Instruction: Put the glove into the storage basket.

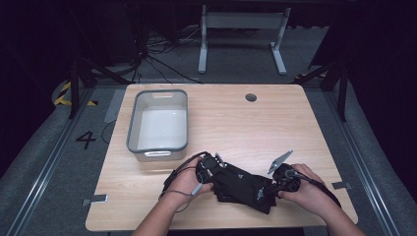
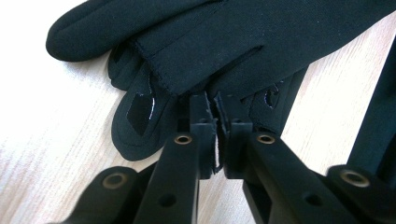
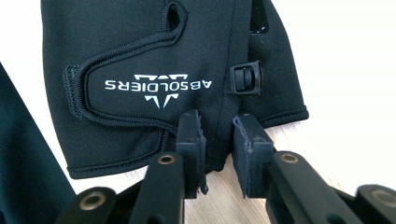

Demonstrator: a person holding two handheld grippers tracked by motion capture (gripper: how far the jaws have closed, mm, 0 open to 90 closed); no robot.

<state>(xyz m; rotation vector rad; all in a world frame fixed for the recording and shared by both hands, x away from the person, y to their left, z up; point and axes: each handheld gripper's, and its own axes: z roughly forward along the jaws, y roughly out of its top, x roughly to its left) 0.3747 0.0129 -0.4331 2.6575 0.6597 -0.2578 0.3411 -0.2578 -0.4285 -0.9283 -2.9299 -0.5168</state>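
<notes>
Nearest the table's front edge, two hands work a pair of black gloves (image 1: 241, 187) lying flat on the wooden table (image 1: 275, 123). At the finger end, the left gripper (image 1: 212, 169) has its jaws drawn nearly together on a fold of glove fabric, as the left gripper view shows, with only a thin slit between the pads (image 2: 204, 135). At the cuff end, the right gripper (image 1: 275, 186) has its jaws narrowly apart, straddling the cuff edge below the "ABSOLDIERS" logo (image 3: 157, 85) and a small black clip (image 3: 245, 78). Farther back, toward the left, stands a grey plastic tub (image 1: 158, 147), well apart from the gloves.
</notes>
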